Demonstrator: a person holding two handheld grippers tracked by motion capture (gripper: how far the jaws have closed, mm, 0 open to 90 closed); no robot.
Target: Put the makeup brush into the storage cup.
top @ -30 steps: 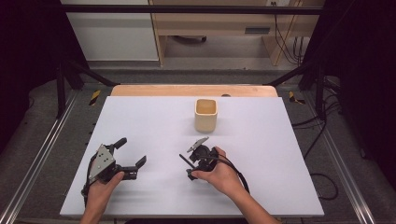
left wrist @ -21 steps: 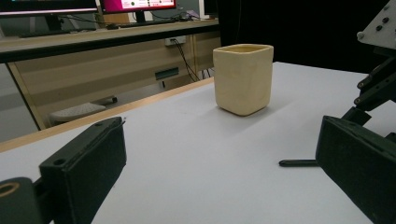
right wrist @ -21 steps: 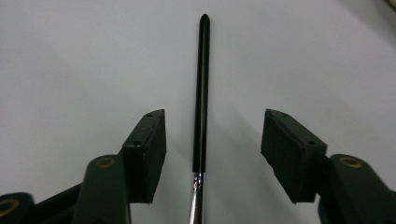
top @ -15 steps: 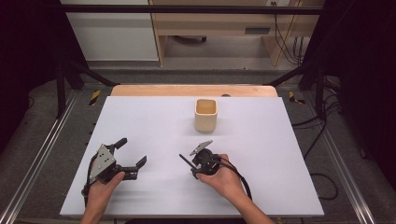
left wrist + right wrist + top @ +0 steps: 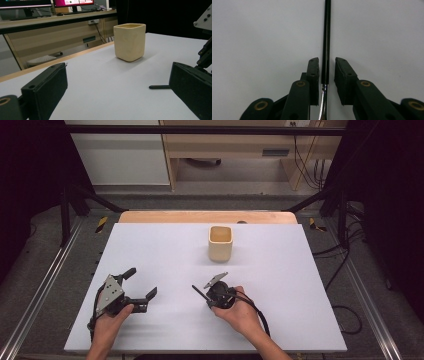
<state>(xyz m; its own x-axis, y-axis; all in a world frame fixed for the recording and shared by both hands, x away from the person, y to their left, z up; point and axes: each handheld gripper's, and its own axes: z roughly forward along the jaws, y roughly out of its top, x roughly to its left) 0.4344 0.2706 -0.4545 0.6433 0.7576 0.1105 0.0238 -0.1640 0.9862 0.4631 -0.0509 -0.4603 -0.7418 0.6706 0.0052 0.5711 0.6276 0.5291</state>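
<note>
Jaws straddling black pen (image 5: pixel 326 40), cream cup (image 5: pixel 220 243) upright beyond

The right gripper (image 5: pixel 210 295) now sits a little lower and nearer the person than a second ago, farther from the cream cup (image 5: pixel 220 242). Its grey plate tilts flatter, and its fingers (image 5: pixel 313 72) straddle the thin black-handled tool (image 5: pixel 326 42) lying on the desk (image 5: pixel 300 270), a gap showing on one side.

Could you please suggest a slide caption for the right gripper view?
Right gripper, jaws slightly apart, straddling a slim black pen lying on the white table.
</note>
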